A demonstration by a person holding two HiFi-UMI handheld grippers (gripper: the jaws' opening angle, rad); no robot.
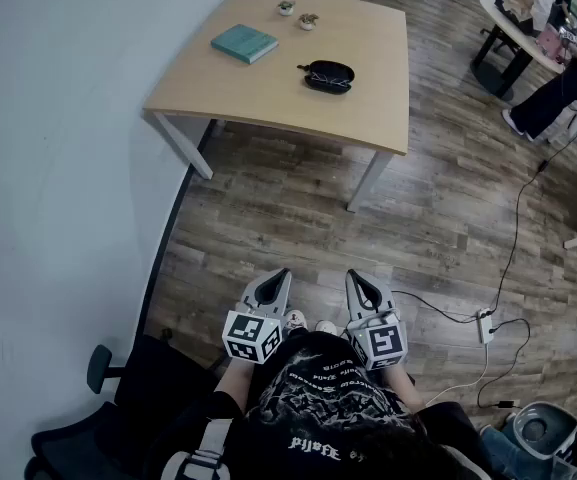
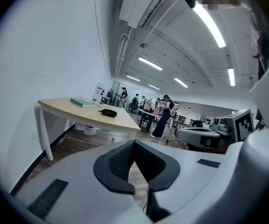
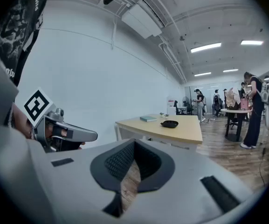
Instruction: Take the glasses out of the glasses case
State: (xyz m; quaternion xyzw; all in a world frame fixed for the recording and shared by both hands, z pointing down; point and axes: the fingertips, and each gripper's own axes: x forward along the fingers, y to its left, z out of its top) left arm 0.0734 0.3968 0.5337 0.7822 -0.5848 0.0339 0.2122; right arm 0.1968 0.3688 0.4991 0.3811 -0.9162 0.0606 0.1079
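Note:
A black glasses case lies open on the wooden table far ahead, with the glasses inside it; it also shows small as the case in the left gripper view and the case in the right gripper view. Both grippers hang close to the person's body, well short of the table. My left gripper is shut with nothing in it. My right gripper is shut and empty too. Their tips meet in the left gripper and right gripper views.
A teal book and two small potted plants sit on the table. A white wall runs along the left. A black chair stands at the lower left. Cables and a power strip lie on the floor at right. People stand by a desk far right.

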